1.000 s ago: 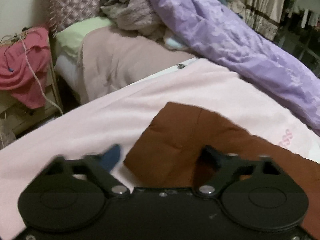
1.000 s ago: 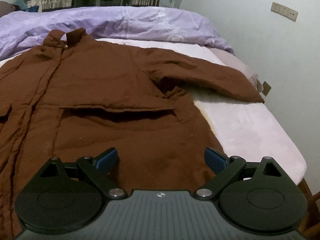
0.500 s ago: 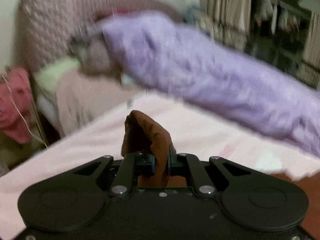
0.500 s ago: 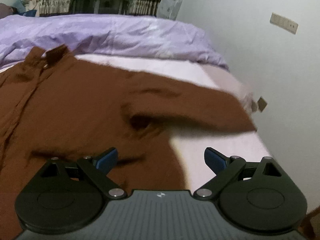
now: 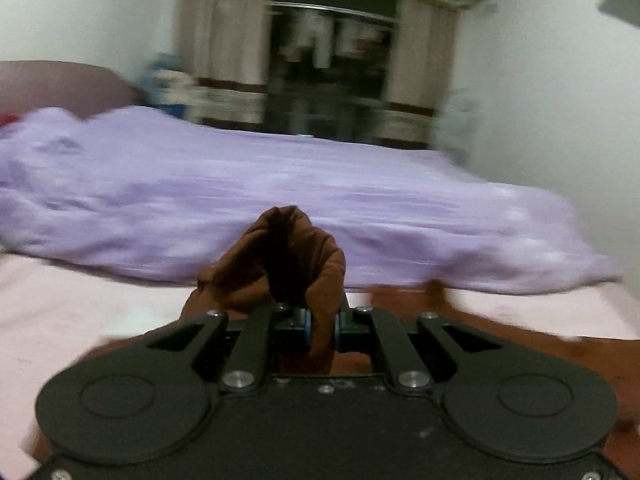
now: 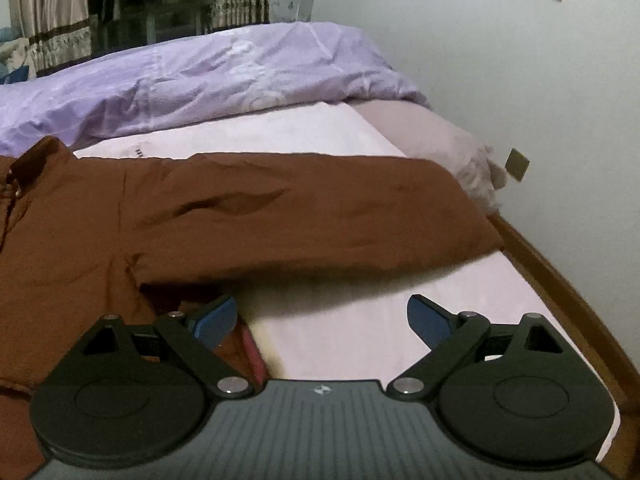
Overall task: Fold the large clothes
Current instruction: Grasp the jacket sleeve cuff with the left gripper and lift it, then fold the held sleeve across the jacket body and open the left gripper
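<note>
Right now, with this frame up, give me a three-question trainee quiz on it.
1. True or false: the right gripper is clamped on the sleeve.
2. What does the left gripper hold? A) purple quilt B) brown garment C) nothing
3. Fill in: in the right wrist view the sleeve lies across the pink ____.

Key: 1 false, its jaws are apart and hold nothing; 2 B; 3 sheet.

The left gripper [image 5: 321, 326], open a second ago, has clamped a bunched fold of the brown coat [image 6: 280, 216] and lifted it; the right gripper [image 6: 322, 320] moved nearer the sleeve.
</note>
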Available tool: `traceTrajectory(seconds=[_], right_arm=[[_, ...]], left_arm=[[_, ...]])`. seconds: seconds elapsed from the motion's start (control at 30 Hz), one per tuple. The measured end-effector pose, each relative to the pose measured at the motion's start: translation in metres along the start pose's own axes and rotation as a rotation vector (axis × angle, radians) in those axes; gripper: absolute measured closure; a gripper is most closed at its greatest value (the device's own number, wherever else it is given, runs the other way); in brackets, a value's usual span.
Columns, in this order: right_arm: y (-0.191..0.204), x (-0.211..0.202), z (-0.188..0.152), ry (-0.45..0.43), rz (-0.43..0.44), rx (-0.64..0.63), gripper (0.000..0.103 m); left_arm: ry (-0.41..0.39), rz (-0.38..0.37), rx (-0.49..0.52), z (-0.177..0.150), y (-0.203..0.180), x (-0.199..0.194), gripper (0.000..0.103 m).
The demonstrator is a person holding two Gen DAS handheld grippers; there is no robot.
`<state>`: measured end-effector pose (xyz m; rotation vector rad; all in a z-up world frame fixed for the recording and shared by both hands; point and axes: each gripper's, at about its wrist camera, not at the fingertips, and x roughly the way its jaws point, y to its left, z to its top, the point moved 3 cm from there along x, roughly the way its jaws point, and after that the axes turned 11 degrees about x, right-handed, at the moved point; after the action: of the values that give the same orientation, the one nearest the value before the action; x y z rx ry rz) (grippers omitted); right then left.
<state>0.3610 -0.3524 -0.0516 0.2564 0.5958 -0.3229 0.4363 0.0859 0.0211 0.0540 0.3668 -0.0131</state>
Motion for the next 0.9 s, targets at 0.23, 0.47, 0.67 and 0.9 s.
traceTrajectory(seconds=[0.23, 0.47, 0.67, 0.9], right_arm=[[-0.013, 0.011, -0.002, 0.026, -0.064, 0.048, 0.0], [-0.008, 0.023, -0.003, 0.081, -0.065, 0.054, 0.0], [0.006, 0.027, -0.004, 0.094, -0.066, 0.019, 0.0], [0.016, 0.029, -0.006, 0.098, -0.072, -0.022, 0.0]], left_arm=[[0.041, -0.22, 0.008, -0.009, -0.135, 0.039, 0.096], [0.097, -0.292, 0.025, -0.029, -0.183, 0.056, 0.096], [0.114, -0.388, 0.008, -0.037, -0.211, 0.072, 0.096], [0.266, -0.394, 0.108, -0.101, -0.25, 0.119, 0.091]])
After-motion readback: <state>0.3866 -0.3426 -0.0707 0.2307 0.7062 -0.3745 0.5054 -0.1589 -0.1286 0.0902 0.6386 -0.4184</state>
